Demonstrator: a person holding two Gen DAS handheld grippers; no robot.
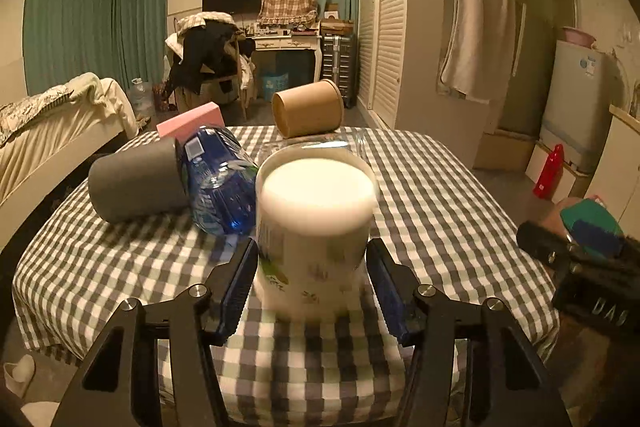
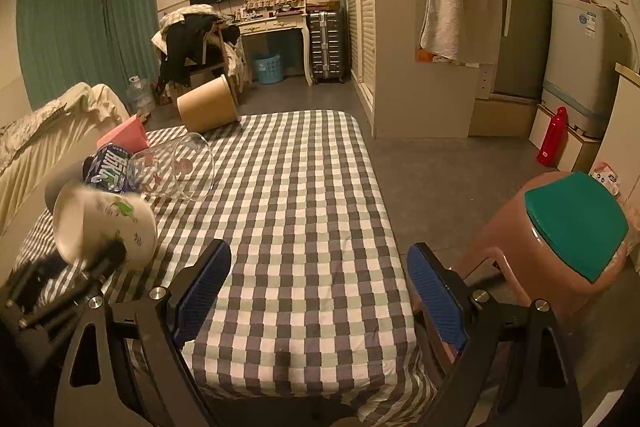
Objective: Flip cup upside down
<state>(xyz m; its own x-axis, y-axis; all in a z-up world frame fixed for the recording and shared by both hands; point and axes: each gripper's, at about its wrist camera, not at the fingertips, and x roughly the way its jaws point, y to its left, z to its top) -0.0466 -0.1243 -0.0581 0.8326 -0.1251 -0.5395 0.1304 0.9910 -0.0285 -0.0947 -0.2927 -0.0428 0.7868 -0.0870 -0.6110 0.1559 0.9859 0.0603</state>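
Note:
A white cup with a green leaf print (image 1: 314,231) sits between the blue pads of my left gripper (image 1: 312,287). Its flat white end faces up and it looks motion-blurred. The pads stand close to its sides with narrow gaps showing; I cannot tell whether they grip it. In the right wrist view the same cup (image 2: 106,227) appears tilted above the checkered table (image 2: 300,227) at the far left, with the left gripper's fingers under it. My right gripper (image 2: 320,291) is open and empty over the table's near right part.
A grey cup (image 1: 136,181), a blue bottle (image 1: 218,179), a pink box (image 1: 190,121), a clear glass (image 2: 180,167) and a brown paper cup (image 1: 308,109) lie on the table's far side. A brown stool with a green seat (image 2: 568,231) stands right of the table.

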